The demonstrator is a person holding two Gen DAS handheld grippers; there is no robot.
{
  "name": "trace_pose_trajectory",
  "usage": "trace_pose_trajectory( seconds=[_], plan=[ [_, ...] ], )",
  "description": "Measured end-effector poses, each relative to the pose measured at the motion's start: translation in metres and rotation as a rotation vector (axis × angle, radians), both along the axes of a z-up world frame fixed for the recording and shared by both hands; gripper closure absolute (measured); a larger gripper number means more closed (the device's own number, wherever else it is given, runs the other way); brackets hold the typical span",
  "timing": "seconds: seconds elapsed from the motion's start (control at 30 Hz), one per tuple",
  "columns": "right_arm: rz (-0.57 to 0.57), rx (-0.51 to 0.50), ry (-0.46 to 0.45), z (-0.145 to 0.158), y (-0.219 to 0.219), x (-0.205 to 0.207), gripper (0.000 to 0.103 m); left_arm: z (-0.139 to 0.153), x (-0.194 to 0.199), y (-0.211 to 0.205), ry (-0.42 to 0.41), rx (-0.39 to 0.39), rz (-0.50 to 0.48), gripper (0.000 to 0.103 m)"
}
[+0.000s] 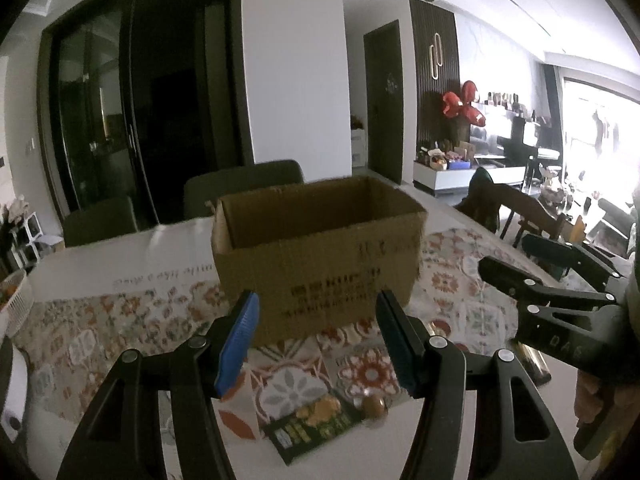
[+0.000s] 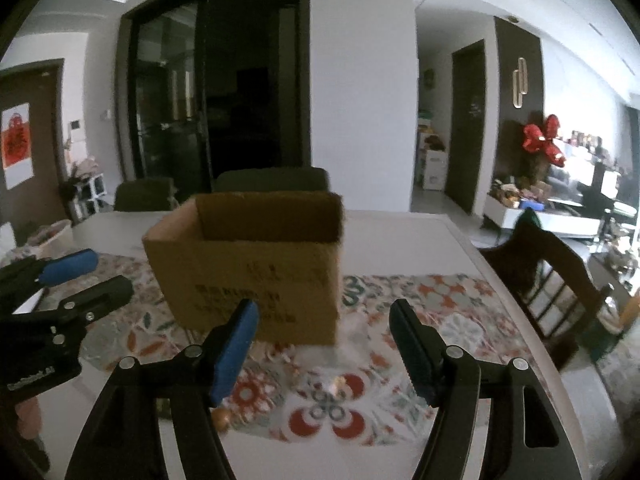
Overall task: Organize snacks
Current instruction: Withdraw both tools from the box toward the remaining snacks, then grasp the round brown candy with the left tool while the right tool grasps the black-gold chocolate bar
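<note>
- Box point(image 1: 320, 256): plain brown, dark print.
- Cloth point(image 1: 452, 280): floral tiles, orange, red, grey-green.
- Packet point(image 1: 316, 428): dark green, yellow picture.
- Left gripper point(image 1: 316, 344): black, blue pads.
- Surface point(image 2: 400, 232): white.

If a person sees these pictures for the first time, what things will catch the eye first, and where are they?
First comes the open cardboard box, upright in the middle of the patterned tablecloth with chairs behind it. Next come the two grippers: the left gripper and the right gripper both stand open and empty in front of the box. On the cloth near the left gripper lie a dark snack packet and a small brown round thing.
</note>
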State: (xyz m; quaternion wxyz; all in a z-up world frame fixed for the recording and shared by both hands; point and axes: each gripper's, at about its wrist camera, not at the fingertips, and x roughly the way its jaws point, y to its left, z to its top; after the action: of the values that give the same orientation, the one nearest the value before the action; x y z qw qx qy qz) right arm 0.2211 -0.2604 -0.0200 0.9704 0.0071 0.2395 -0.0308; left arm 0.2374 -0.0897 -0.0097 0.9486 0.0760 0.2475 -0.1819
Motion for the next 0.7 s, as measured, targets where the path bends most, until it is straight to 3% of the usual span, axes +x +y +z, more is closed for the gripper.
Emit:
trace_pose_trajectory(
  seconds=[0.23,0.33,0.53,0.7],
  plan=[
    [-0.129,0.019,0.029,-0.021,-0.007,-0.032,0.034,-0.027,-0.015,-0.001,0.069,-0.015,-0.003,0.043],
    [-0.202,0.019,0.034,-0.028,-0.01,-0.046,0.026,-0.036,-0.02,-0.003,0.08,-0.007,0.01,0.043],
    [-0.346,-0.07,-0.003,-0.04,-0.017,-0.074,0.02,-0.059,-0.032,-0.008,0.103,0.042,0.04,0.043],
    [-0.384,-0.06,0.048,-0.05,-0.031,-0.077,0.02,-0.07,-0.034,-0.017,0.11,0.067,0.041,0.043]
  ],
)
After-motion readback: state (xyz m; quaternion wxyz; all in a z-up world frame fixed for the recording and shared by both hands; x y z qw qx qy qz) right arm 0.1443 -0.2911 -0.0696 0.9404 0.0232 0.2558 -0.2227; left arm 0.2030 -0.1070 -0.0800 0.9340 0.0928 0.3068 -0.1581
